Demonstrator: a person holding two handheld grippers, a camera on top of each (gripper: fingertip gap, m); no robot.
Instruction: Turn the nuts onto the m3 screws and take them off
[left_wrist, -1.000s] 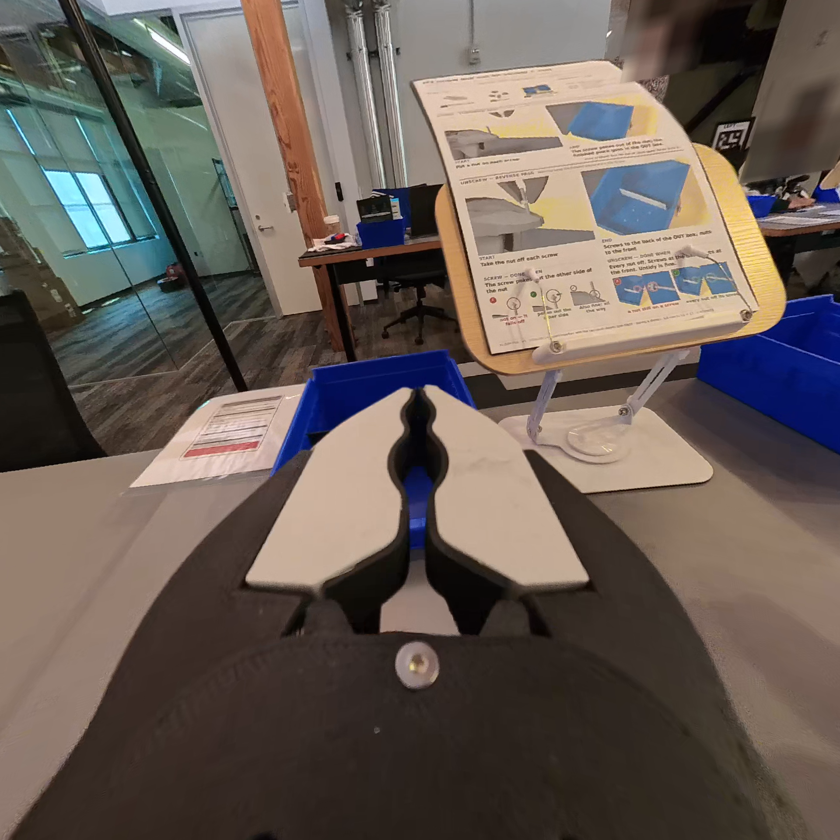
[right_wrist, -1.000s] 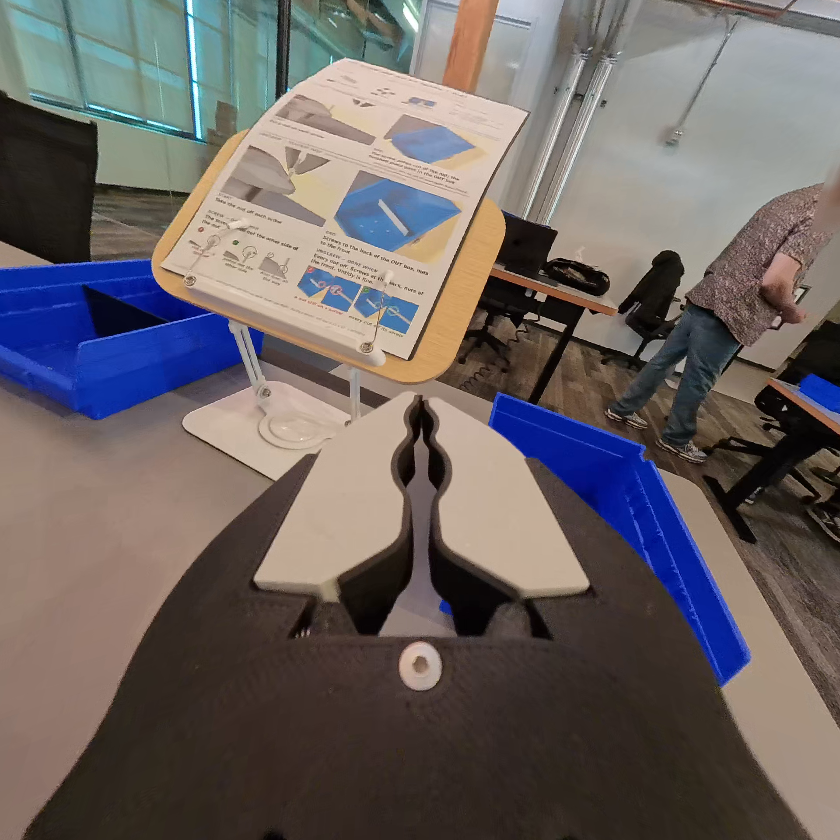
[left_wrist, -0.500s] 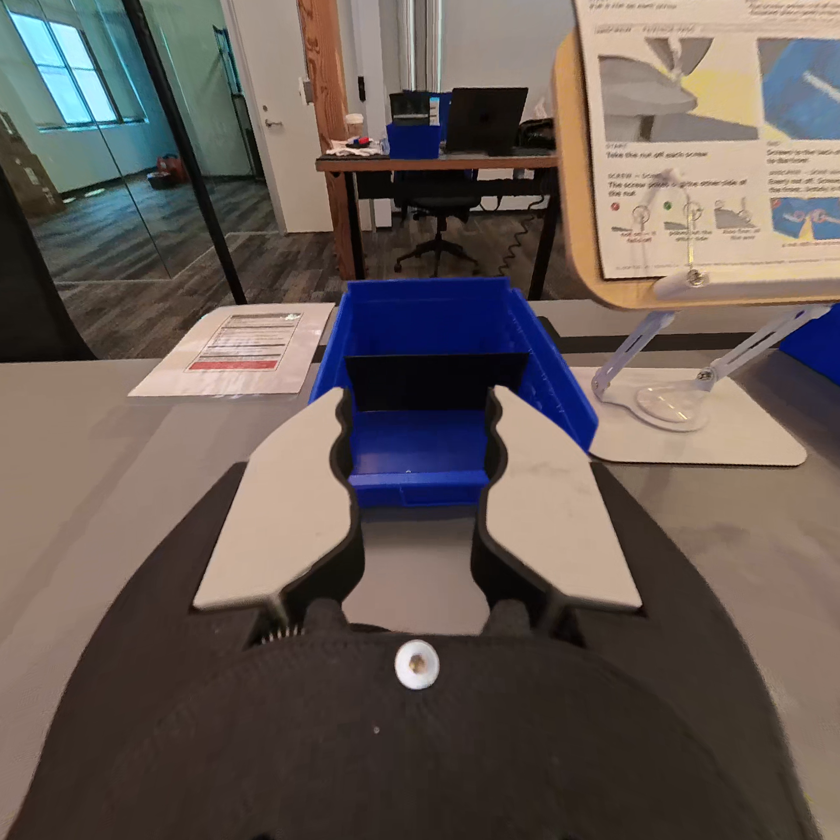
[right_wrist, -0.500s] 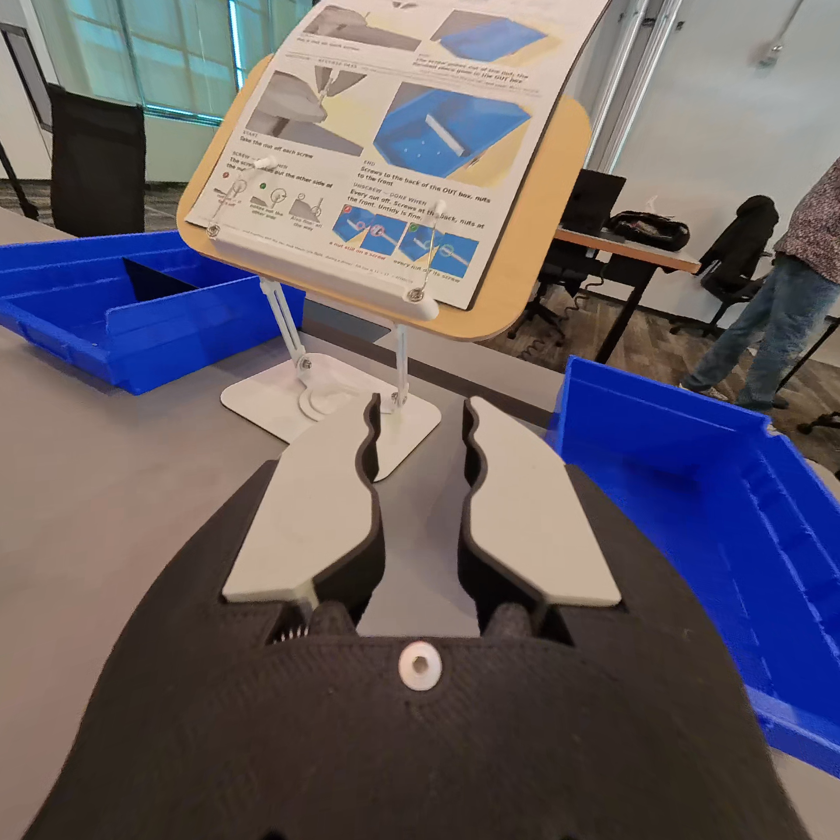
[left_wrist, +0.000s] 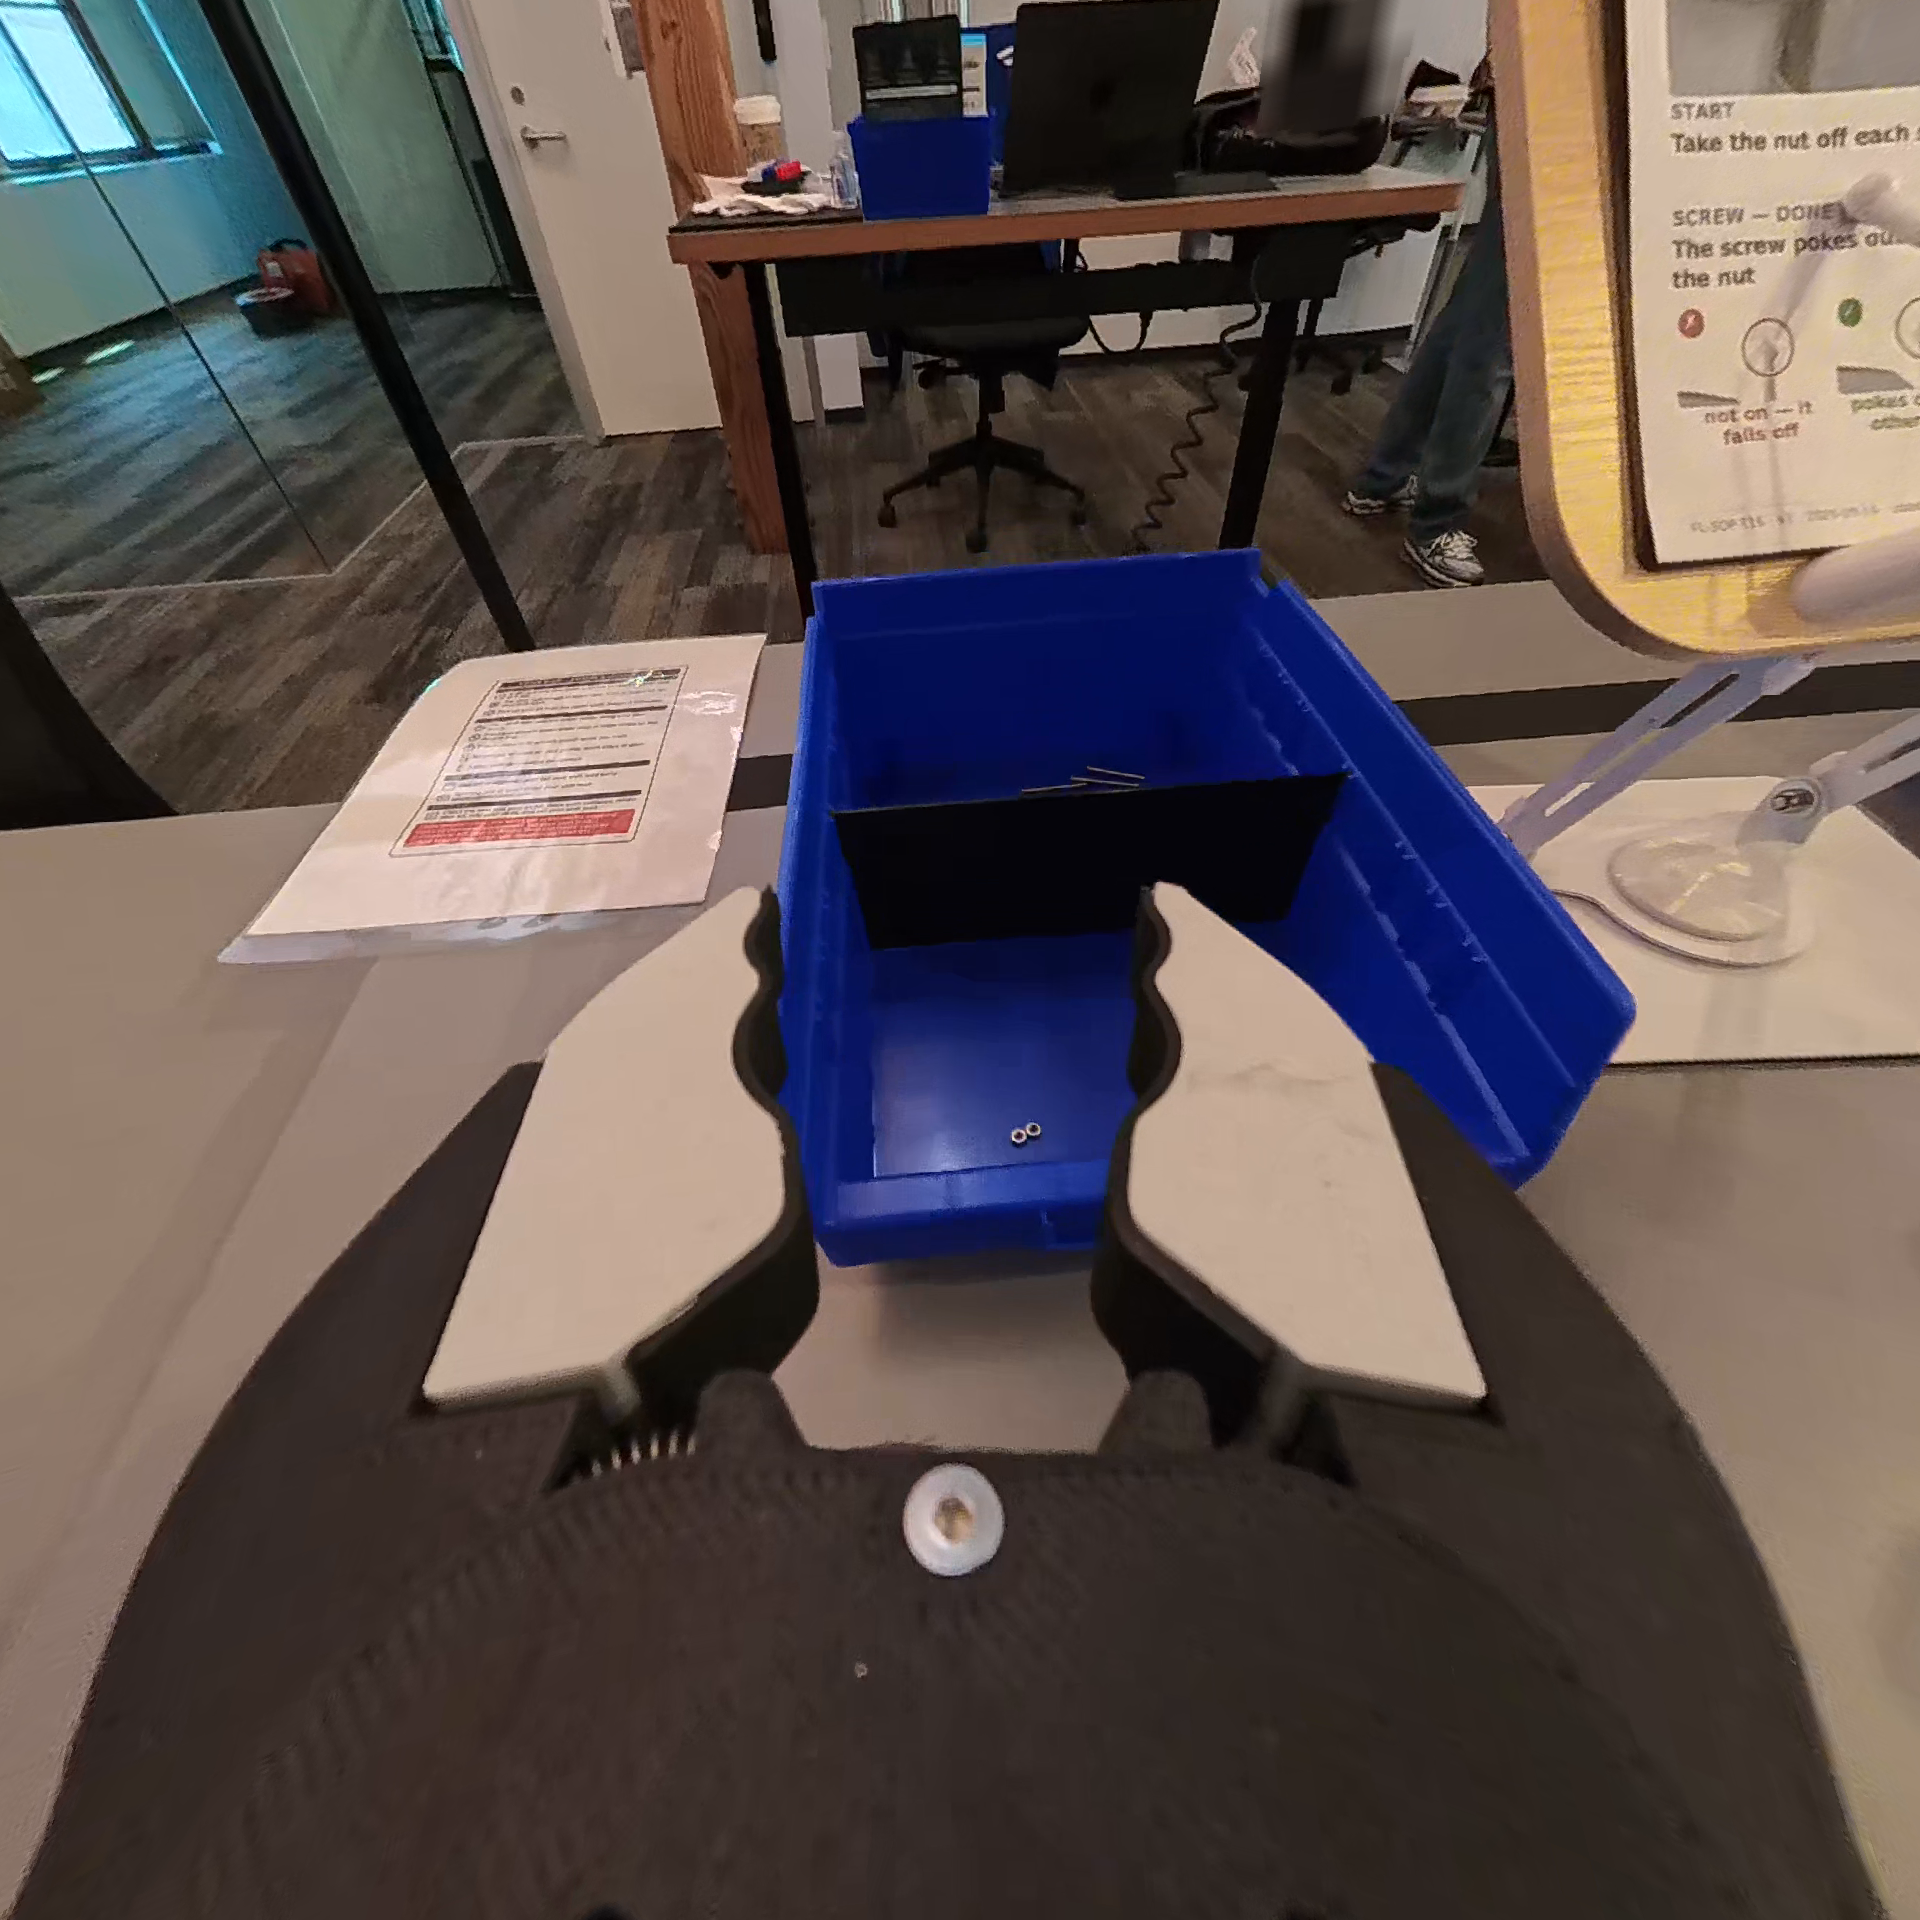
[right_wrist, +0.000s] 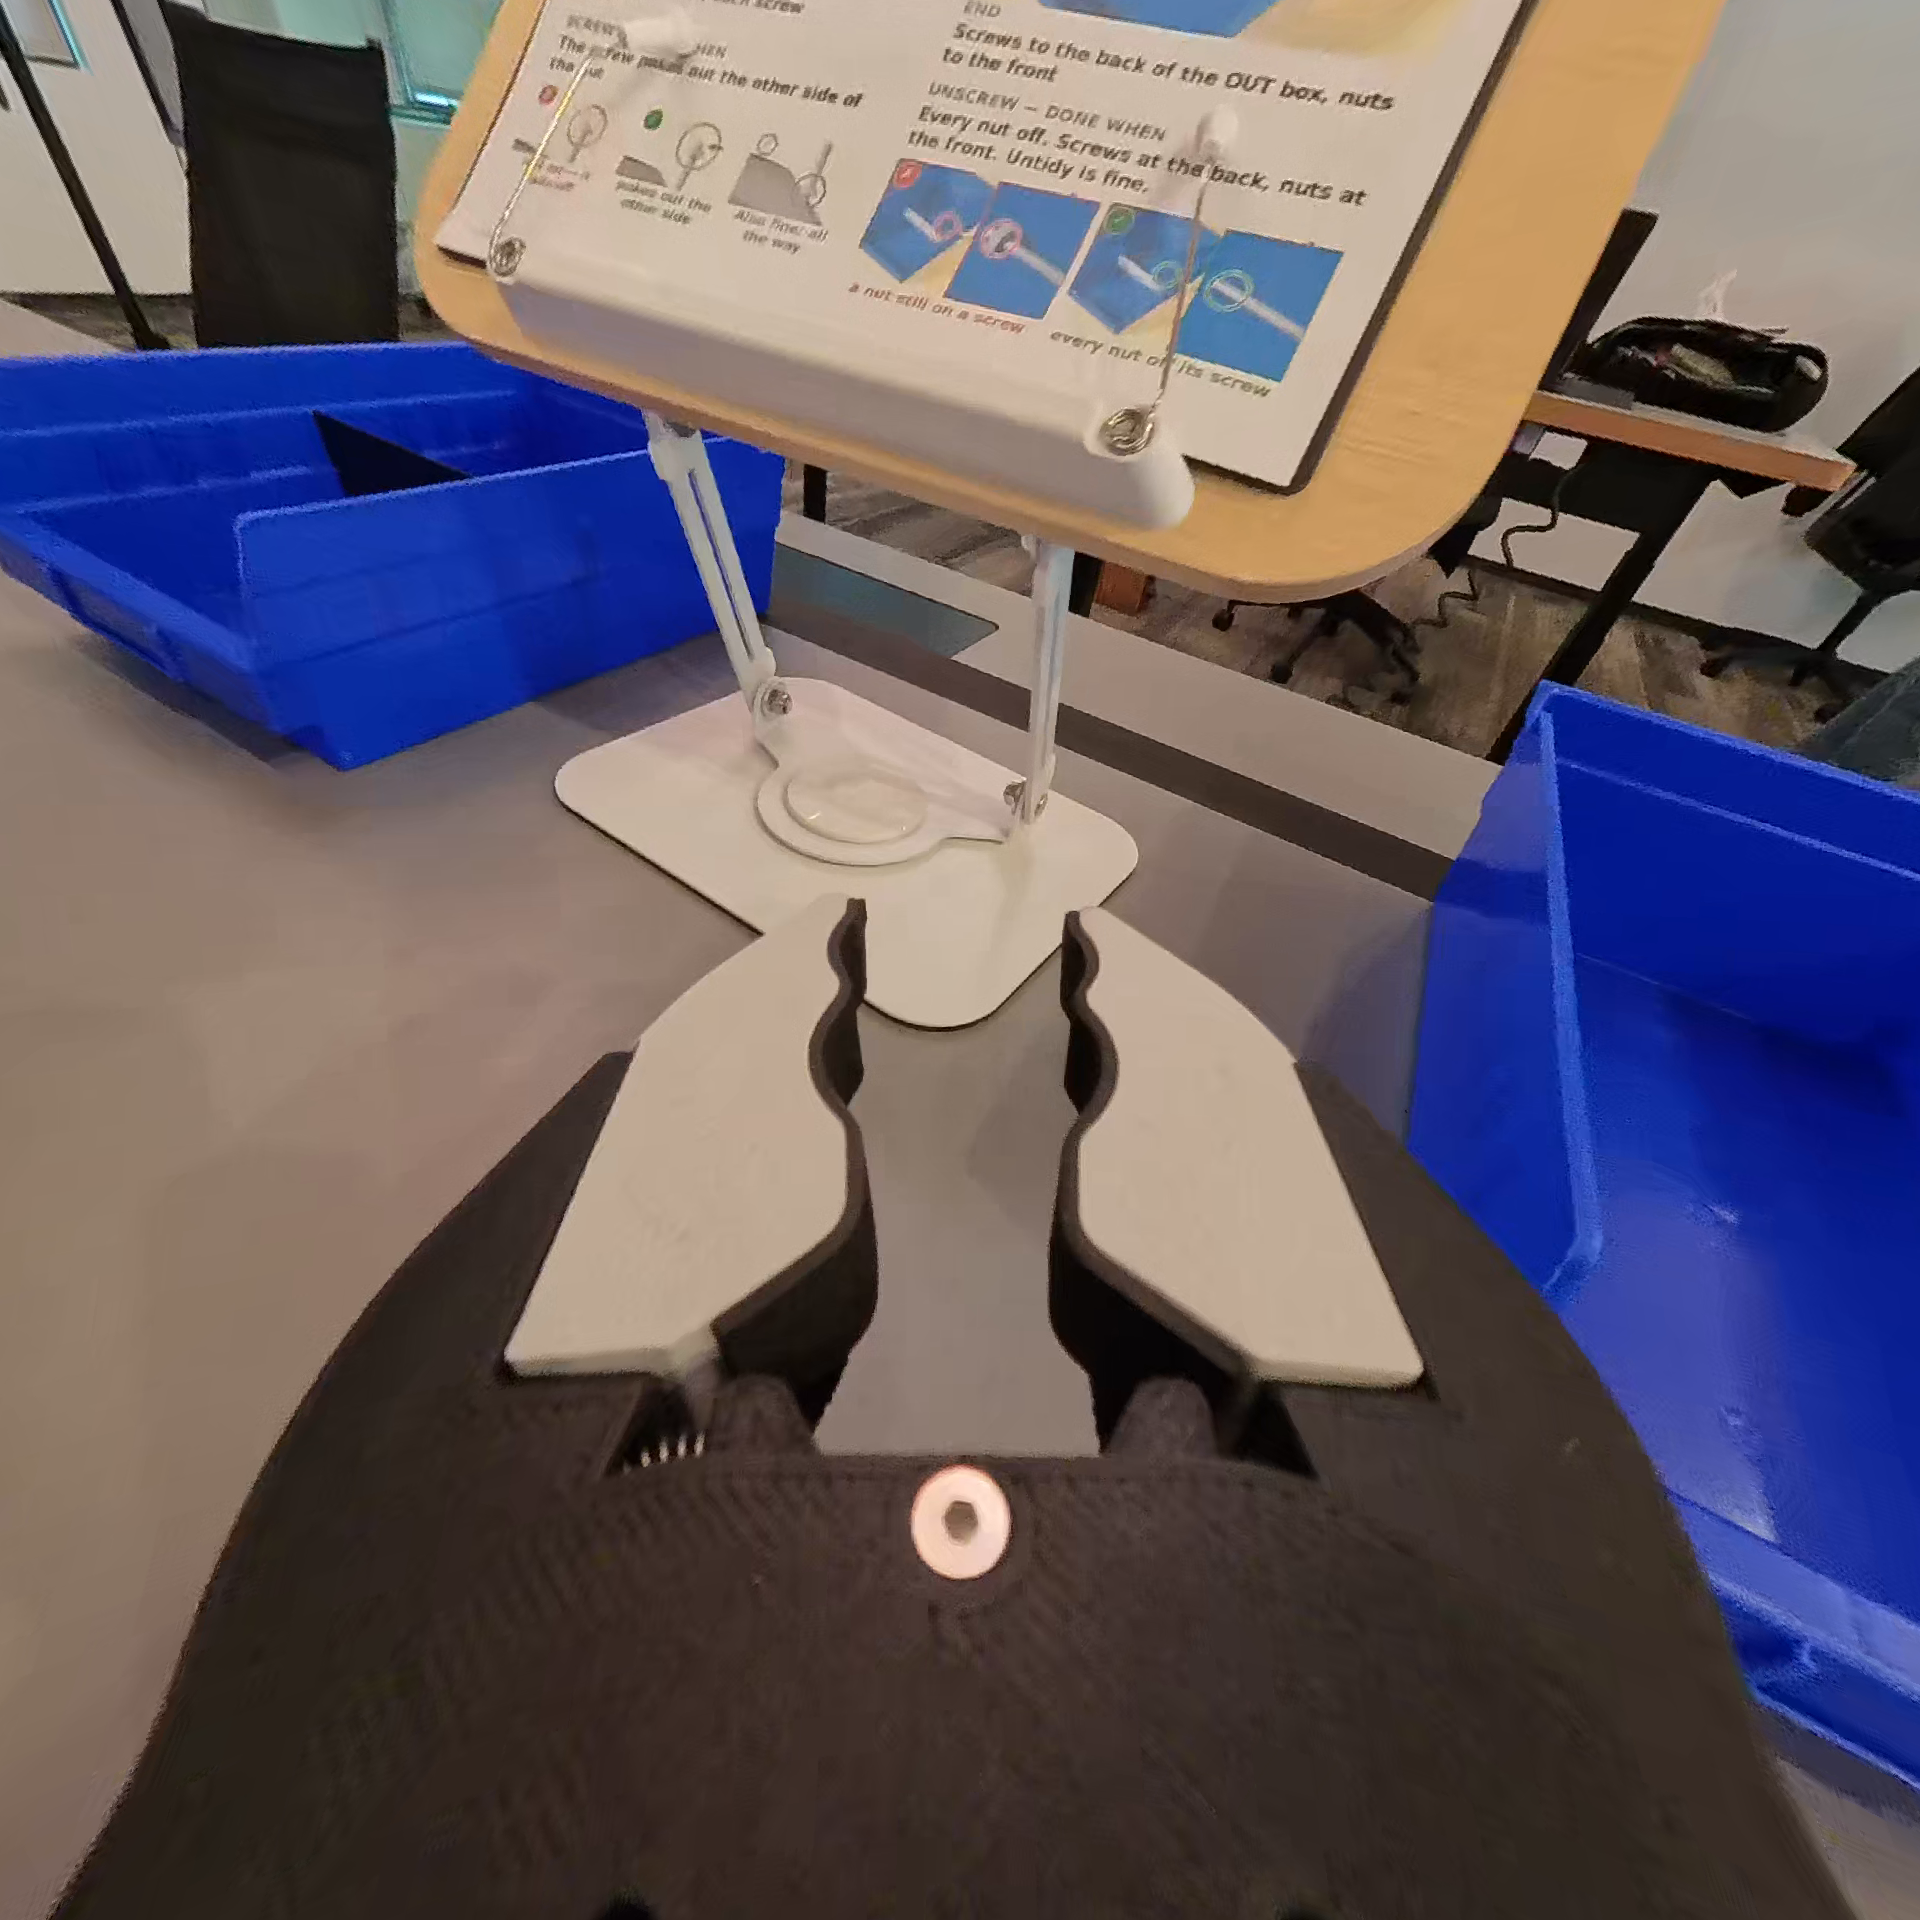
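Blue divided bin (left_wrist: 1455, 935) on the grey table holds two small nuts (left_wrist: 1025, 1134) in front, thin screws (left_wrist: 1101, 777) behind.

In the left wrist view, the black divider (left_wrist: 1081, 862) hides most of the thin metal pieces (left_wrist: 1091, 779) in the blue bin's (left_wrist: 1455, 935) far compartment. The wooden stand board (left_wrist: 1569, 312) runs off the right edge. In the right wrist view, another blue bin (right_wrist: 1714, 1143) is cut off at right.
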